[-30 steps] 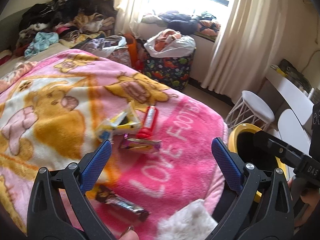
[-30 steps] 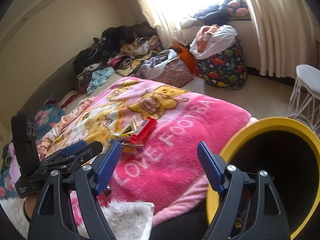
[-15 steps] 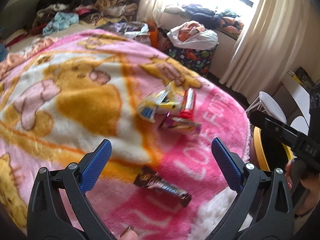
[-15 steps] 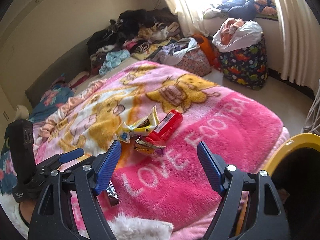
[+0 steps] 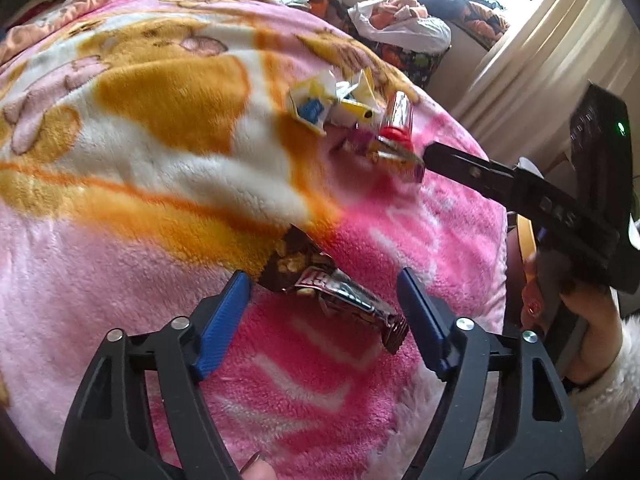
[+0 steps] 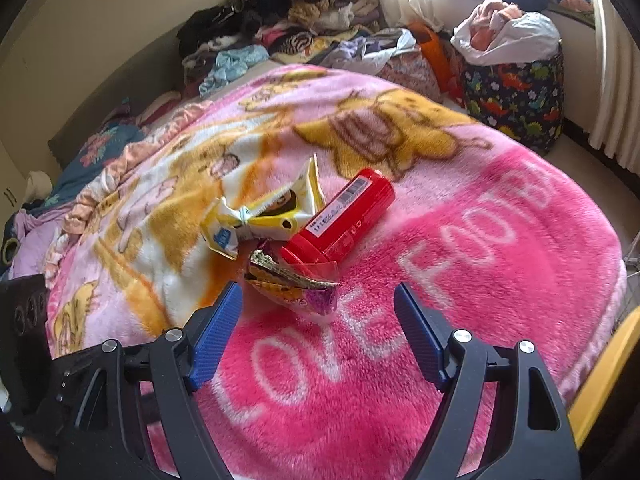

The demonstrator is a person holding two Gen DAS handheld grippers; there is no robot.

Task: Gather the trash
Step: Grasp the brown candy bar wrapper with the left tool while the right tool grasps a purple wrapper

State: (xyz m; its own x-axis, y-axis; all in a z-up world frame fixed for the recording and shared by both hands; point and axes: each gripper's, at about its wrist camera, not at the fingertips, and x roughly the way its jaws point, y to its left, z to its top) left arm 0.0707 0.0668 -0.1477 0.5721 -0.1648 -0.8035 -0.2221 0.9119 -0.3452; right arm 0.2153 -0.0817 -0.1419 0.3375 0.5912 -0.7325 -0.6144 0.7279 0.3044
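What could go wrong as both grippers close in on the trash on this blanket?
1. The left gripper, jaws just narrowing, straddles the chocolate bar wrapper lying slantwise; its open end could spill crumbs, or the pads may pinch the plush blanket.
2. The right gripper nears the purple wrapper, which touches the red tube; a nudge might roll the tube away.

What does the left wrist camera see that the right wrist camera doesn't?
Only the left view shows the brown chocolate bar wrapper lying between the open left claw, whose jaws have just been closing, and the hand holding the right claw. Only the right view shows the yellow bin rim and the right claw, open. Both show the pink blanket, red tube and yellow wrapper.
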